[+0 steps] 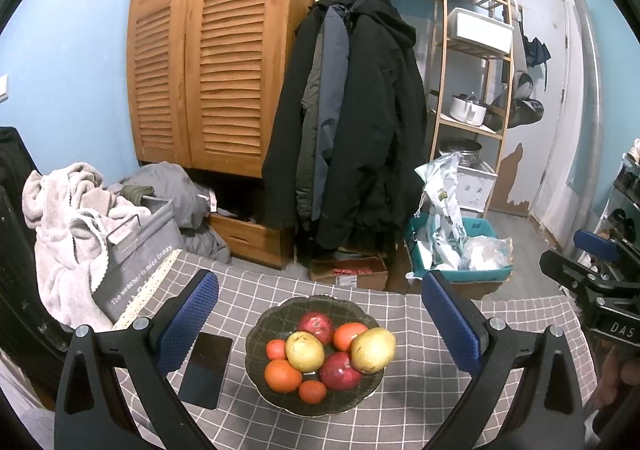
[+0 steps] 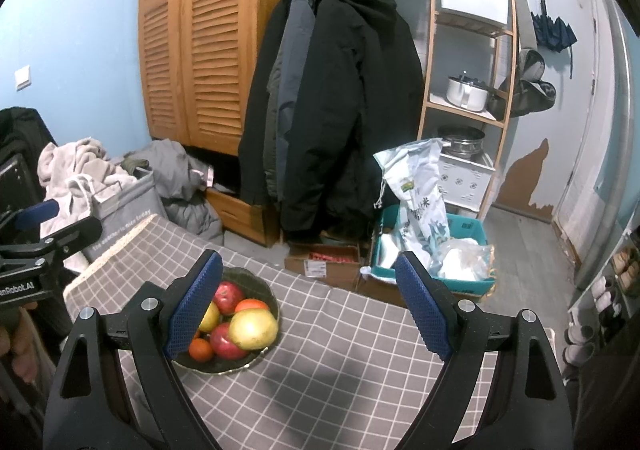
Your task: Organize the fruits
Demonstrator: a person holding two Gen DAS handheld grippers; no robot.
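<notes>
All the fruit I can see sits heaped in the dark scalloped glass plate (image 1: 264,324) on the grey checked tabletop (image 1: 420,402): two red apples (image 1: 316,326), two yellow-green pears (image 1: 373,349), and several oranges and small tangerines (image 1: 282,375) wedged between them. I read the pile as holding itself: the pears lean on the apples, and the small round pieces fill the gaps by the rim, so little can roll. None lies loose on the cloth in either view. That fits fruit already gathered as well as a plate about to be sorted; I can't tell which.

From my left gripper (image 1: 320,324) the plate is dead centre, at 12 o'clock and just beyond the blue pads, which stand spread wide with nothing between them. A dark flat phone (image 1: 206,368) lies just beside the plate at 9 o'clock.

From my right gripper (image 2: 310,302), also spread and empty, the plate is off at about 9 o'clock, partly hidden behind its left finger.
</notes>
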